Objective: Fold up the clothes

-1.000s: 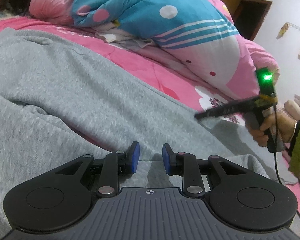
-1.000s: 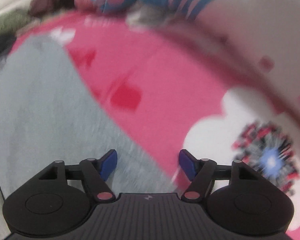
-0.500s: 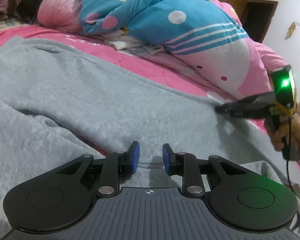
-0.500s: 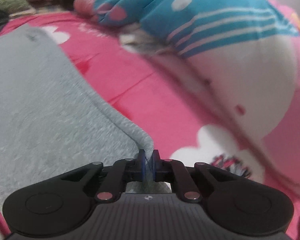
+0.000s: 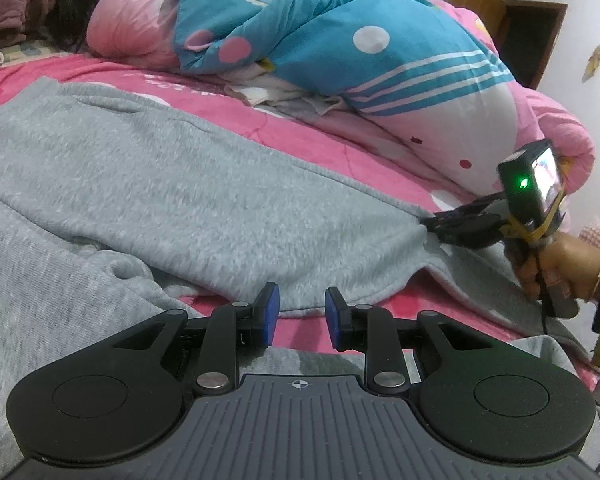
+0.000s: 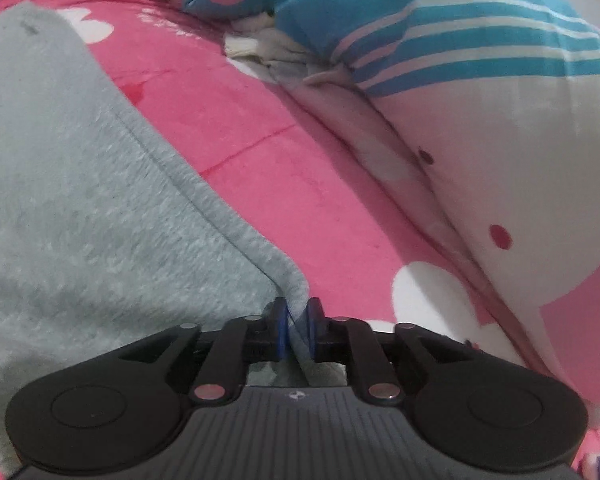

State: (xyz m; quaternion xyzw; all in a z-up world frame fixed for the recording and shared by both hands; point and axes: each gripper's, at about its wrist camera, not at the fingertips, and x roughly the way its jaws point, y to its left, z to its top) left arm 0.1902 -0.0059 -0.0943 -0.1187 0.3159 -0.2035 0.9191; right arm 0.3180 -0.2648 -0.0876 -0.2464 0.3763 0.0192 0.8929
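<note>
Grey fleece trousers [image 5: 172, 184] lie spread across a pink bed sheet [image 5: 340, 152]. My left gripper [image 5: 298, 312] stands open just in front of the hem of the near fold, with nothing between its blue pads. My right gripper [image 6: 297, 330] is shut on the corner of the grey trouser hem [image 6: 288, 280]. In the left wrist view the right gripper [image 5: 430, 224] shows at the far right, held by a hand [image 5: 548, 264], pinching the leg's end and lifting it slightly off the sheet.
A rolled blue, pink and white quilt [image 5: 360, 52] lies along the far side of the bed, also filling the right of the right wrist view [image 6: 480, 80]. Dark hair [image 5: 66, 8] shows at the bed's far left. A wooden cabinet [image 5: 520, 20] stands behind.
My right gripper went from open to shut on the trouser hem corner and has drawn it right and up. The left gripper stays open, its view shifted slightly.
</note>
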